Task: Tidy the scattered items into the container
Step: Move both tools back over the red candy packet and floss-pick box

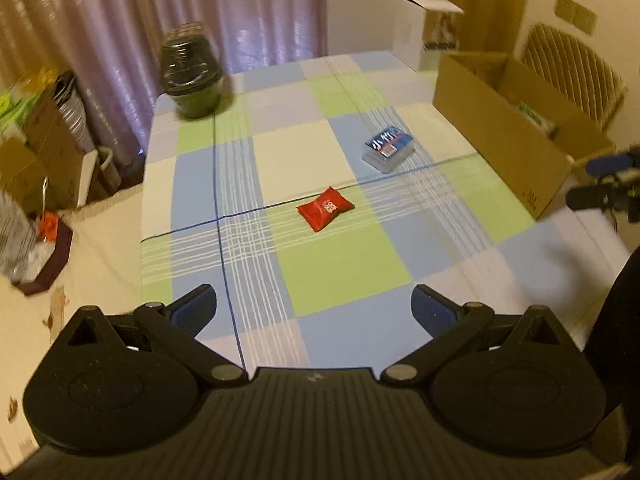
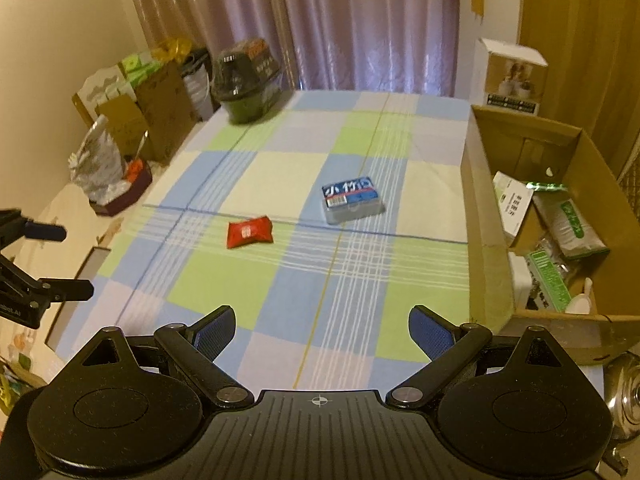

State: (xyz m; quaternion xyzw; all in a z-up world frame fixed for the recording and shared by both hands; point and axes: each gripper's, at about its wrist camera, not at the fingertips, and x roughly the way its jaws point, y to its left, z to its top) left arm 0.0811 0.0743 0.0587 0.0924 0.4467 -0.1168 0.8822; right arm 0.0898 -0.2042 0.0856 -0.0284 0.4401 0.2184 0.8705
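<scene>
A red snack packet (image 1: 326, 208) (image 2: 249, 232) lies mid-table on the checked cloth. A clear plastic box with a blue label (image 1: 389, 148) (image 2: 352, 200) lies behind it to the right. A dark green lidded bowl (image 1: 192, 76) (image 2: 246, 82) stands at the far left corner. An open cardboard box (image 1: 500, 132) (image 2: 480, 216) at the right edge holds several packets. My left gripper (image 1: 314, 308) is open and empty above the near table. My right gripper (image 2: 322, 330) is open and empty, also near the front edge.
A white carton (image 1: 424, 36) (image 2: 512, 76) stands behind the cardboard box. Boxes and bags (image 2: 136, 104) crowd the left side beside the table. A purple tray with foil wrap (image 2: 108, 184) sits left. A metal kettle (image 2: 624, 392) is at right front.
</scene>
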